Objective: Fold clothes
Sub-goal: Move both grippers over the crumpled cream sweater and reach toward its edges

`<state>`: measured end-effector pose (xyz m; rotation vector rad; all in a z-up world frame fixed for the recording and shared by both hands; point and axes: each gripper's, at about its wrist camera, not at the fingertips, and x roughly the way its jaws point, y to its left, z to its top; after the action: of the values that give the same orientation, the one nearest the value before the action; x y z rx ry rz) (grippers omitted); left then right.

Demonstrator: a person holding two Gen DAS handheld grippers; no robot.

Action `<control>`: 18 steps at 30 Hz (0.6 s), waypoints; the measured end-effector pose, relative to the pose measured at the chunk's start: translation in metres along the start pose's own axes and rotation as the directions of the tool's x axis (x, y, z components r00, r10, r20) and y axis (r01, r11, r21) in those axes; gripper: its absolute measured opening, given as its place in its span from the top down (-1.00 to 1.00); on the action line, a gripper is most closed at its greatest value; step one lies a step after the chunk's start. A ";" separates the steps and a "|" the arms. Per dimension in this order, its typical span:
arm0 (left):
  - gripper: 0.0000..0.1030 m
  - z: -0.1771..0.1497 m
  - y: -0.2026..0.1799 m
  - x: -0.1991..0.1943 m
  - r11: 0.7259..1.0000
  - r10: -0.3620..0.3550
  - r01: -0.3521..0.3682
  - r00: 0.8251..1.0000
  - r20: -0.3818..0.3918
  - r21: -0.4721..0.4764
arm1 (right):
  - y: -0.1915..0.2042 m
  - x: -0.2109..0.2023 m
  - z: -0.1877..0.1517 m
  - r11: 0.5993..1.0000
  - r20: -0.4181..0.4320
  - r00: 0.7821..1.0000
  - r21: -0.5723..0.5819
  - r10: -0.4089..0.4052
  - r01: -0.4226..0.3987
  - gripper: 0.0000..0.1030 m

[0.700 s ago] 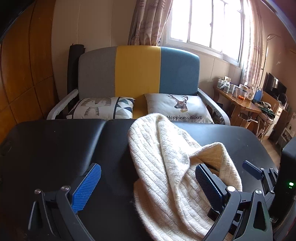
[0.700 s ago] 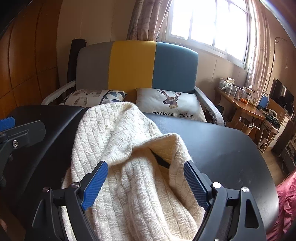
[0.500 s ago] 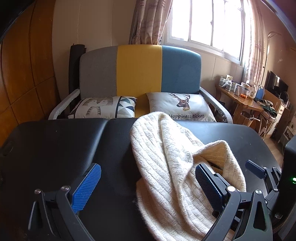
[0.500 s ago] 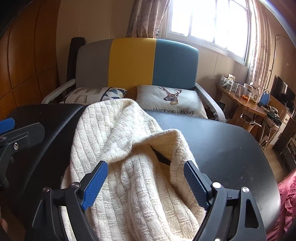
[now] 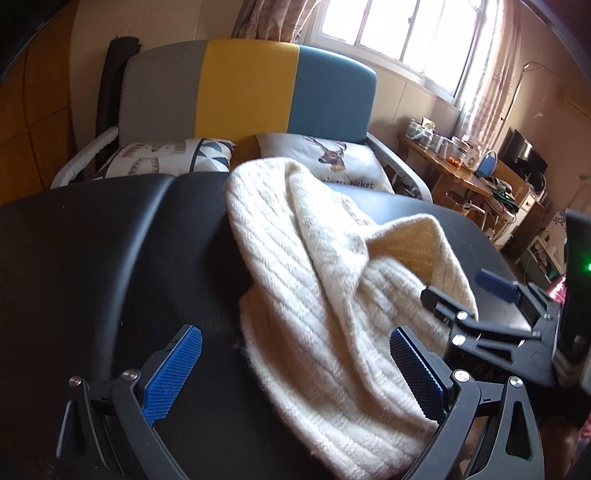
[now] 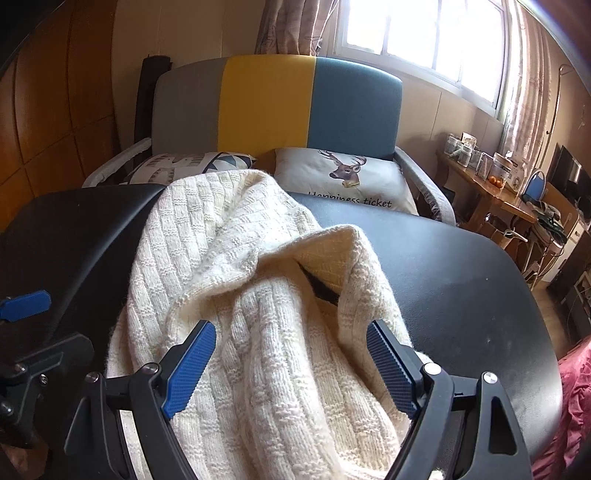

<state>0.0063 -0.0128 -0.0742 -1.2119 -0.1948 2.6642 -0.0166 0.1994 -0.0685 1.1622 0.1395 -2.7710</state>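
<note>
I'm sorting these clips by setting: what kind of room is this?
Most likely a home living room: a grey, yellow and blue sofa with a deer cushion, a curtained window, and a cluttered wooden side table.

The garment is a cream knitted sweater (image 5: 325,295) with a ribbed, basket-weave texture, lying crumpled and unfolded on the black surface (image 5: 92,258). It runs lengthwise from the near edge toward the far edge, bunched into thick rolls. One edge is turned up into a raised flap (image 6: 332,254), exposing the smoother inner face and a dark gap beneath.
</note>
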 end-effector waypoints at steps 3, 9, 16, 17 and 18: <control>-1.00 -0.013 0.007 0.006 0.995 -0.098 0.097 0.994 -0.053 -0.013 | -0.023 -0.006 -0.005 0.979 -0.006 0.984 0.098 0.179 -0.177 -0.67; -1.00 -0.028 0.009 0.011 0.958 -0.287 0.282 0.950 -0.119 -0.060 | -0.093 -0.001 -0.040 0.725 0.026 0.812 0.435 0.583 -0.535 -0.67; -0.99 -0.039 -0.006 0.034 0.925 -0.379 0.364 0.901 -0.212 -0.108 | -0.107 0.015 -0.083 0.613 -0.032 0.729 0.568 0.683 -0.550 -0.67; -0.99 -0.041 -0.008 0.039 0.927 -0.374 0.359 0.898 -0.231 -0.107 | -0.103 0.017 -0.088 0.610 -0.051 0.716 0.567 0.696 -0.553 -0.67; -0.99 -0.044 -0.011 0.043 0.931 -0.365 0.350 0.897 -0.251 -0.104 | -0.099 0.017 -0.091 0.608 -0.065 0.703 0.562 0.708 -0.561 -0.67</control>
<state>0.0130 0.0099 -0.1323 -1.3832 -0.4082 2.1709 0.0197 0.3082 -0.1407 1.3549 -0.8743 -2.0016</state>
